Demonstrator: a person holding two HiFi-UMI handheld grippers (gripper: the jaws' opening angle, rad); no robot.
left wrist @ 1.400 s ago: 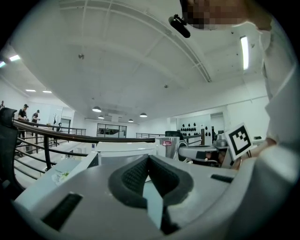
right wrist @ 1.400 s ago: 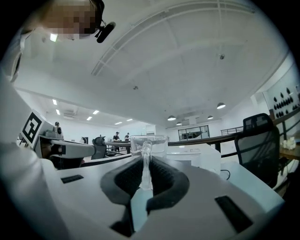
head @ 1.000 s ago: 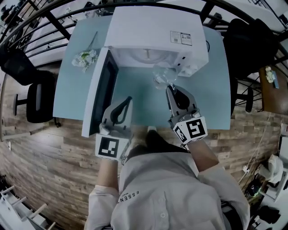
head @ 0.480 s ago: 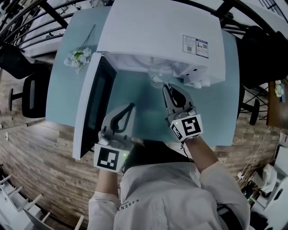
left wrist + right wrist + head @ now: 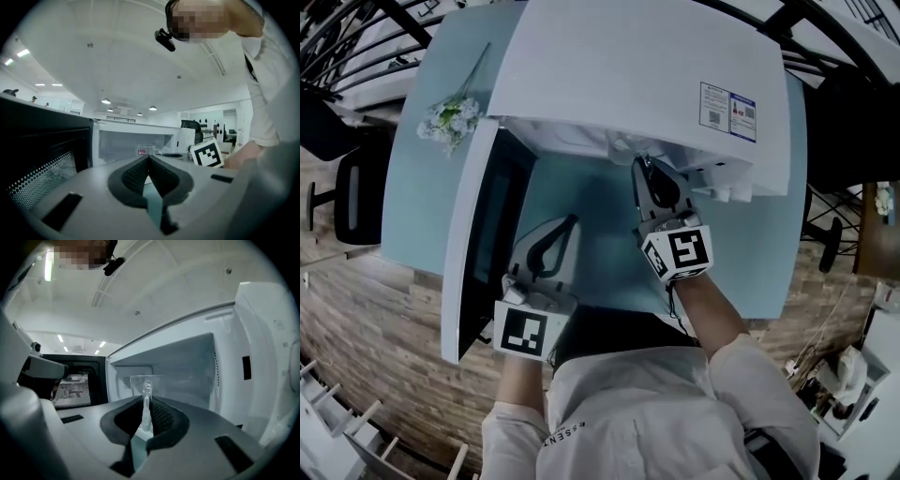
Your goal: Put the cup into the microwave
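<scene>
Microwave (image 5: 628, 84) door (image 5: 471, 244) stands open. Right gripper (image 5: 146, 404) pinches the handle of the clear cup (image 5: 139, 382), which is at the cavity mouth, apparently not set down. Left gripper (image 5: 149, 161) jaws are together and empty. Remaining: place, release, withdraw.

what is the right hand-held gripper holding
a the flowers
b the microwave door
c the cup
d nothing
c: the right gripper view shows the right hand-held gripper with its jaws pinched on the clear cup, in front of the open microwave.
</scene>
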